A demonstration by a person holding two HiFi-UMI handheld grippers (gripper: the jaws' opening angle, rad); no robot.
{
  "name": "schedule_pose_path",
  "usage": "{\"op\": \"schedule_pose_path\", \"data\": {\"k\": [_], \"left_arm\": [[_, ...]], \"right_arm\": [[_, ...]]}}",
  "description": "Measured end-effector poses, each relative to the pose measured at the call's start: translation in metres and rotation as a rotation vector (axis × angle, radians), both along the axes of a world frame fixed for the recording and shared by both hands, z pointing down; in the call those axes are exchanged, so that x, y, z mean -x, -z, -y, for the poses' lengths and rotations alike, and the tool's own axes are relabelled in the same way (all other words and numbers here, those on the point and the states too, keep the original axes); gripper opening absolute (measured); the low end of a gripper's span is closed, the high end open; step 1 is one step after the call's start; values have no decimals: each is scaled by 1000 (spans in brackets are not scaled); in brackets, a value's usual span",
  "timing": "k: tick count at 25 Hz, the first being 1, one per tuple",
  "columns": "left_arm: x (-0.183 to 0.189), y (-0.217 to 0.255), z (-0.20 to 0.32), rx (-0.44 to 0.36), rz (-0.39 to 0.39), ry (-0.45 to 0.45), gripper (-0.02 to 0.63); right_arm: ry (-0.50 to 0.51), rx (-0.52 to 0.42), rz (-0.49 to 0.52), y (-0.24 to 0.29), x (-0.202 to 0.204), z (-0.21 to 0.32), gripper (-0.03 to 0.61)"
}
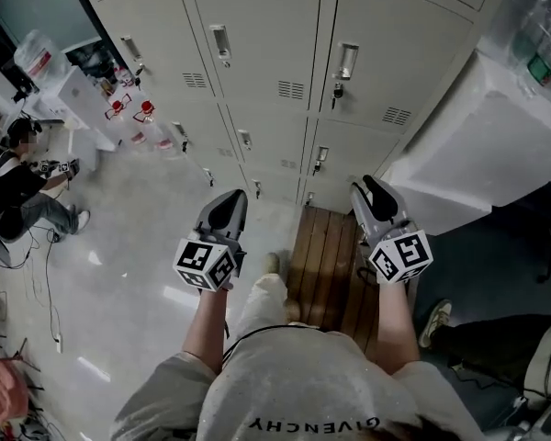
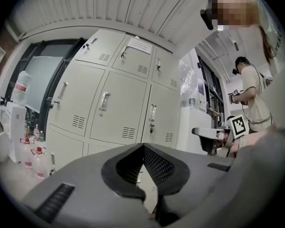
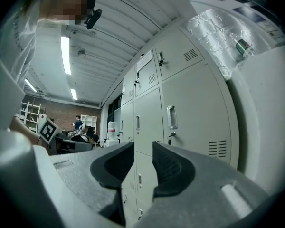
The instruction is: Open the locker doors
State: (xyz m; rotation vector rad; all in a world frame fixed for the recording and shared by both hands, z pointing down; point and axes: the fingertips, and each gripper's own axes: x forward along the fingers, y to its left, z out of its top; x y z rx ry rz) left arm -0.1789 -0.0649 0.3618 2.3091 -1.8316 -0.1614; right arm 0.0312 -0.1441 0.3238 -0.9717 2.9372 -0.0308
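A bank of pale grey lockers (image 1: 257,58) fills the top of the head view, and every door I can see is closed. Each door has a metal handle (image 1: 220,42), and the right-hand door (image 1: 395,44) has a key under its handle (image 1: 347,60). My left gripper (image 1: 228,202) is held level, well short of the lockers, shut with nothing in it; its tips meet (image 2: 143,145). My right gripper (image 1: 372,191) also hangs short of the doors, open with a narrow gap (image 3: 143,148) and nothing between the jaws. The right gripper view faces a closed door (image 3: 194,94) with a handle (image 3: 171,117).
A big white foam box (image 1: 477,145) stands against the lockers on the right. A wooden pallet (image 1: 326,265) lies on the floor below them. Water bottles (image 1: 133,113) and a dispenser (image 1: 60,76) stand at the left. A person (image 1: 23,186) sits there among cables.
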Motion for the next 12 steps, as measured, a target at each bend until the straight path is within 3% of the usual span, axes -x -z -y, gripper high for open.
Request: {"op": "schedule_pose_path", "data": {"k": [12], "left_arm": [[25,2,92,-14,-13,-12,-2]], "right_arm": [[-50,-74,-60,60,82,134,188]]}}
